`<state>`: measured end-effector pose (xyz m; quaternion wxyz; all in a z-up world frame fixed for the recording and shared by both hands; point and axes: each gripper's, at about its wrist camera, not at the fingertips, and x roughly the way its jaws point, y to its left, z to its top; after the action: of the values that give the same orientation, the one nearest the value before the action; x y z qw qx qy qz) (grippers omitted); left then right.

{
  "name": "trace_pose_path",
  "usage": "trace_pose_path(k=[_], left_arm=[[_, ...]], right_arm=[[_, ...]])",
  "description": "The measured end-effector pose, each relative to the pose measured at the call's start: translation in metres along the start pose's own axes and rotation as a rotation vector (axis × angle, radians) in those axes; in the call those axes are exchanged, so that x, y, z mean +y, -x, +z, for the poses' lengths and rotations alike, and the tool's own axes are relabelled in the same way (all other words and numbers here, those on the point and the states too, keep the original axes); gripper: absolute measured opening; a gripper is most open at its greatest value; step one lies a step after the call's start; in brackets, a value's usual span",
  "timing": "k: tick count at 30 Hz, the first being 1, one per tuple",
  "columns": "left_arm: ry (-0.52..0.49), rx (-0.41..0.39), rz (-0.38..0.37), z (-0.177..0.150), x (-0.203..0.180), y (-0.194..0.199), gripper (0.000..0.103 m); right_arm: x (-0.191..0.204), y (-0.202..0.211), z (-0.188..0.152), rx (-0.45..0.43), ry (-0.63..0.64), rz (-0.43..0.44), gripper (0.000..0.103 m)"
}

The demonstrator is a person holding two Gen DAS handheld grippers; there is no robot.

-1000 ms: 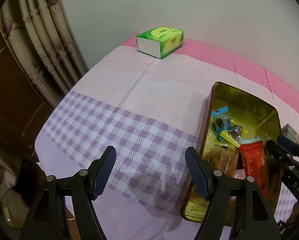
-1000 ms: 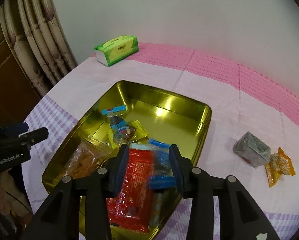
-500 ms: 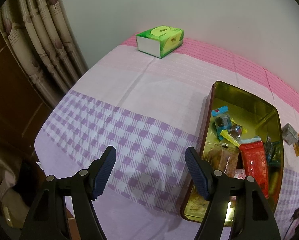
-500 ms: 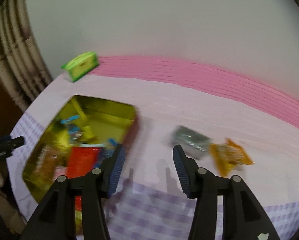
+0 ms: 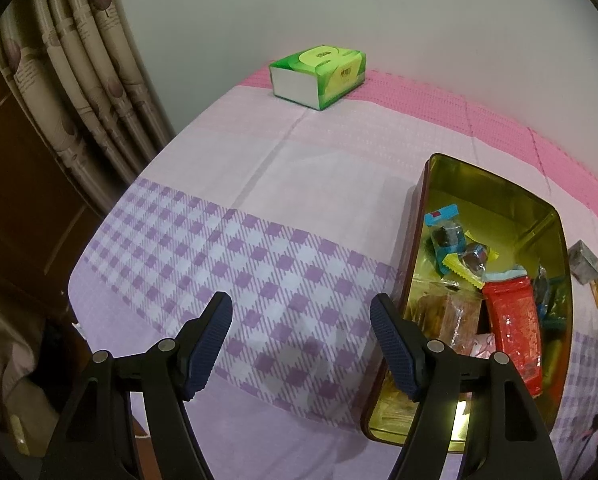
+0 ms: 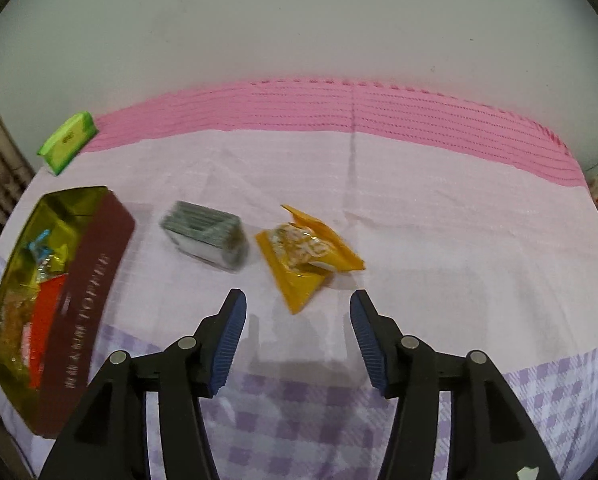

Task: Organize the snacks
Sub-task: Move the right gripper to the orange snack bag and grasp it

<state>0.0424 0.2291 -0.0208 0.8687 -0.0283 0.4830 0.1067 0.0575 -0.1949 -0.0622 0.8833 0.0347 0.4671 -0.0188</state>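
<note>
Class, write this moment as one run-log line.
right gripper: open, empty, facing yellow snack packet | left gripper: open, empty | grey packet: outside tin

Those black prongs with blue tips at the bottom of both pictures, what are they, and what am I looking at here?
They are two hand-held claws; a person carries one in each hand, and each has a small wide-angle camera looking out along its prongs.

One picture is from the left claw, the other from the right claw. Both are open and hold nothing.

Below is a table with a pink and purple checked tablecloth. On it stand a gold tin with snacks inside and a green tissue box. Beside the tin lie a grey packet and a yellow snack bag, the latter just ahead of the right claw.
</note>
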Motion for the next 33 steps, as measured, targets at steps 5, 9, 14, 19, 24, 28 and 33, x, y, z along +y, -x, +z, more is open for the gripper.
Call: trace_pose_path(k=[5,9,14,19,24,28,33], left_arm=[[0.004,0.001,-0.011,0.000,0.000,0.000,0.072],[-0.005,-0.004,-0.015,-0.002,-0.002,-0.002,0.072],[-0.019,-0.005,-0.032,-0.003,-0.008,-0.002,0.072],[-0.039,0.009,-0.036,-0.005,-0.018,0.000,0.072],[-0.054,0.013,-0.067,0.000,-0.036,0.009,0.072],[-0.084,0.005,-0.116,0.006,-0.063,0.018,0.072],[-0.157,-0.015,-0.169,0.011,-0.111,0.027,0.072]], right_arm=[[-0.004,-0.011,0.005,-0.023,0.066,-0.031,0.073],[-0.008,-0.023,0.013,-0.023,0.125,-0.035,0.076],[-0.010,-0.038,0.020,-0.015,0.176,-0.009,0.074],[-0.007,-0.041,0.020,-0.031,0.217,0.036,0.060],[-0.008,-0.040,0.020,-0.030,0.175,0.086,0.040],[-0.012,-0.035,0.013,-0.044,0.147,0.085,0.038],[-0.033,-0.030,0.006,-0.059,0.091,0.039,0.037]])
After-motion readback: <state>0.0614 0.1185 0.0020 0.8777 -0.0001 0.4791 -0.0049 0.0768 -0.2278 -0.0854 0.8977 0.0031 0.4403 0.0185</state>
